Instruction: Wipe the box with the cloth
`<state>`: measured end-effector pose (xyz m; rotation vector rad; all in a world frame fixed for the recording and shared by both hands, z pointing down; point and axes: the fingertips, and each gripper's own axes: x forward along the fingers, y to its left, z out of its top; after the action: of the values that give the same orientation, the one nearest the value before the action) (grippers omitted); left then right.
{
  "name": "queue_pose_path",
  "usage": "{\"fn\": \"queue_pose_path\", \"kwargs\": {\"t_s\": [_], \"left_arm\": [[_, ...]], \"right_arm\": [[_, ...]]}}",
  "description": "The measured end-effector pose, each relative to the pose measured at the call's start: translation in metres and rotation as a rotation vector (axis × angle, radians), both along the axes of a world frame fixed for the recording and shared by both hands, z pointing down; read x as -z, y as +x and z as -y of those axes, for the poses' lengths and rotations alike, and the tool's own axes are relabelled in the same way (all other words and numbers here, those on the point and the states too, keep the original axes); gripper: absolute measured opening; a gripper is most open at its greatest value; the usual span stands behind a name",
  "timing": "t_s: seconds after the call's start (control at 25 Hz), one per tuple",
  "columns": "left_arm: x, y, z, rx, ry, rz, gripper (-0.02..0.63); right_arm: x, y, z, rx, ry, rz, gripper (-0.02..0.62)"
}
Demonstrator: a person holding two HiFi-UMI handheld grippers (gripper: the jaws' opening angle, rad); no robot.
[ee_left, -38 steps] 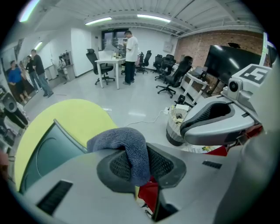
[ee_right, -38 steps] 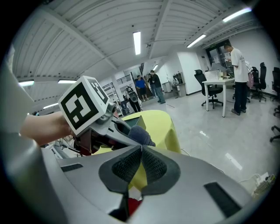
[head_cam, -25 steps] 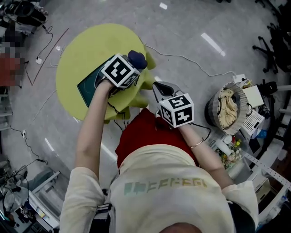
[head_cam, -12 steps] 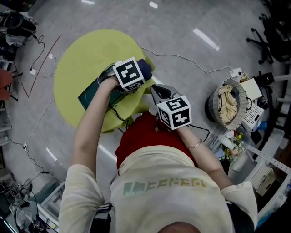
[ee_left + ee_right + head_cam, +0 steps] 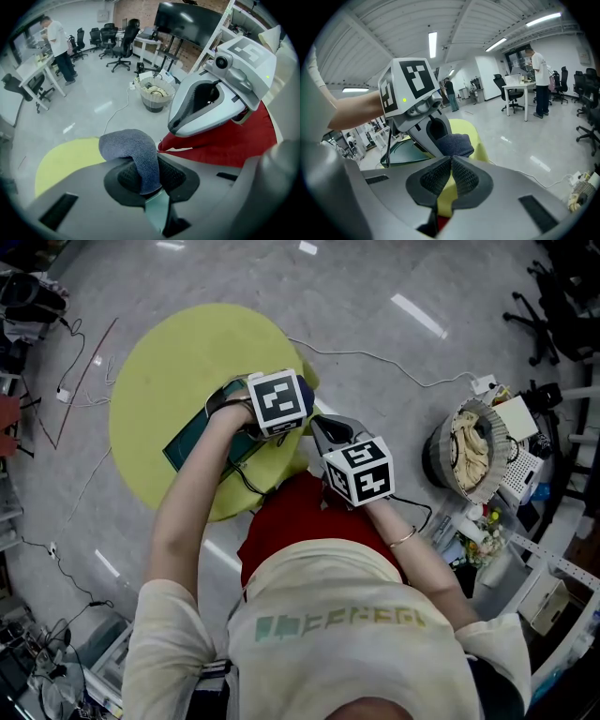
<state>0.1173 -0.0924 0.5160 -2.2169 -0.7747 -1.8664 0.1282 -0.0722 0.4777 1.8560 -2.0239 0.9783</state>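
Head view: round yellow table [image 5: 164,362] on a grey floor, 1 dark green box [image 5: 190,442] lying flat on it toward the person's side.

Left gripper [image 5: 149,180]: fingers clamped on a dark blue cloth [image 5: 132,153]. The cloth is folded over and bulges out past the fingertips. From above, this gripper sits over the box's right end, near the table's right edge. From the right gripper view, the cloth hangs just beside the box, above the yellow top. Contact between cloth and box: cannot tell.

Right gripper [image 5: 451,163]: fingers pressed together at the tips, nothing between them. It is held off the table, just beside its near edge, over the person's red garment [image 5: 300,521]. It points toward the left gripper and the cloth.

Floor: a white cable [image 5: 375,357] runs from the table toward the right. A round bin [image 5: 464,457] with pale fabric inside stands well apart from the table.
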Motion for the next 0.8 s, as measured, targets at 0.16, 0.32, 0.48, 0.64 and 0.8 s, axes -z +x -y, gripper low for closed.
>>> {"fn": "queue_pose_path", "kwargs": {"t_s": [0.16,0.32,0.48,0.64,0.8], "left_arm": [[0.000,-0.004,0.006,0.001,-0.010,0.001,0.078],[0.000,-0.008,0.023,0.022,0.034,0.012,0.078],[0.000,-0.016,0.041,0.052,0.077,0.036,0.078],[-0.002,-0.014,0.052,0.073,0.084,0.008,0.078],[-0.003,-0.012,0.063,0.103,0.085,-0.027,0.078]], "right_arm": [[-0.002,-0.004,0.007,0.009,-0.005,-0.007,0.038],[-0.003,-0.005,0.013,0.017,-0.011,-0.013,0.038],[-0.004,-0.008,0.019,0.026,-0.022,-0.015,0.038],[-0.007,-0.010,0.027,0.039,-0.034,-0.019,0.038],[-0.008,-0.015,0.033,0.051,-0.043,-0.024,0.038]]}}
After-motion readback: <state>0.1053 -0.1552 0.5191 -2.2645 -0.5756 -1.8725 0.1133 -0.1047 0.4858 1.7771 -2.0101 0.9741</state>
